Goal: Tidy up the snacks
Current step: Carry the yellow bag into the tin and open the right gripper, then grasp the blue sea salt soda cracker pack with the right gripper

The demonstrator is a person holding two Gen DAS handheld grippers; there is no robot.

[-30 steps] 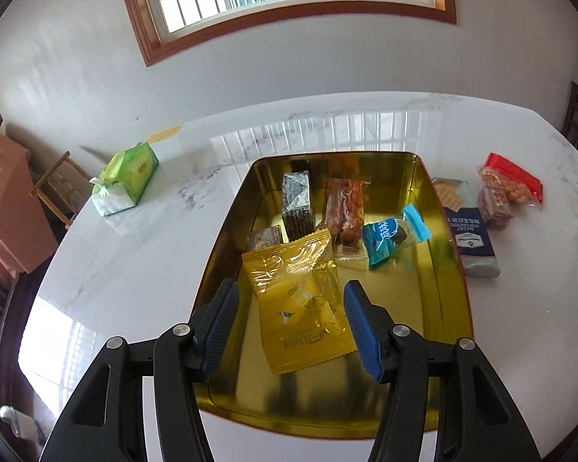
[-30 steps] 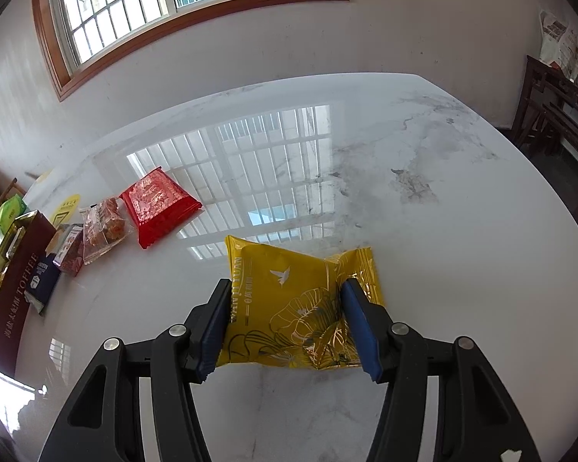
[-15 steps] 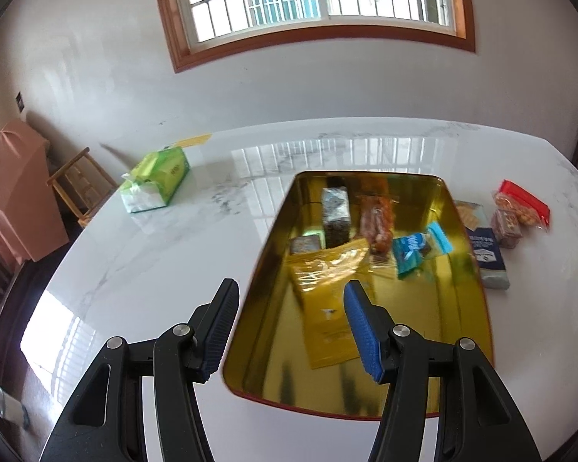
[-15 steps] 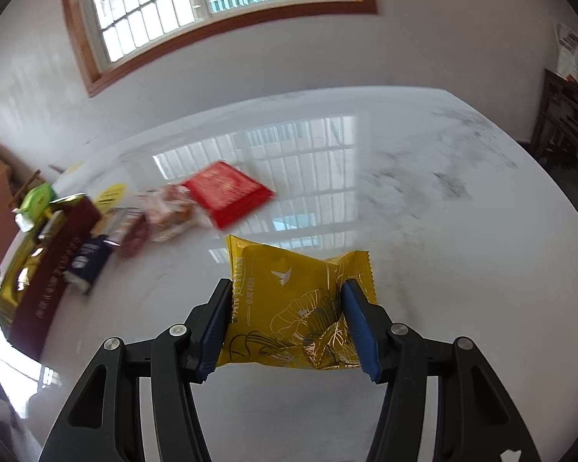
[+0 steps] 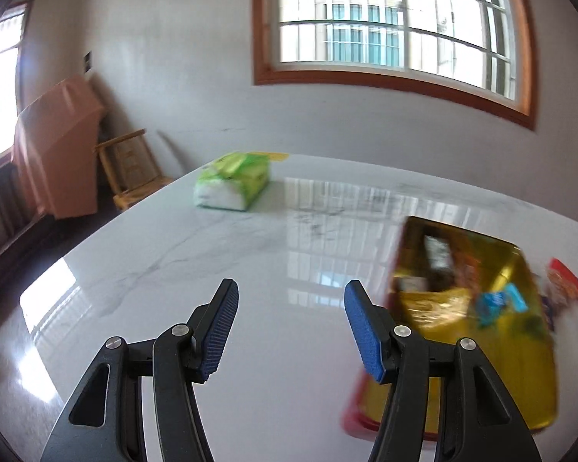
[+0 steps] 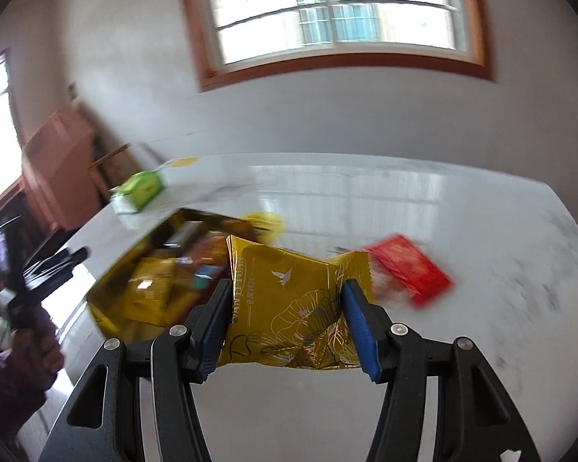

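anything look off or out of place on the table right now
Nothing is spilled or damaged. The red packet lies loose on the marble table, outside the gold tin, and the right gripper grips a yellow packet.

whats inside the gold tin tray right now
The gold tin tray holds a yellow foil packet, a blue wrapped candy and a dark wrapped bar, all blurred. Whatever lies under them is hidden.

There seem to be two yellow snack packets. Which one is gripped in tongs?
The yellow packet with the white bird, pinched in the right tongs; the other lies in the gold tin.
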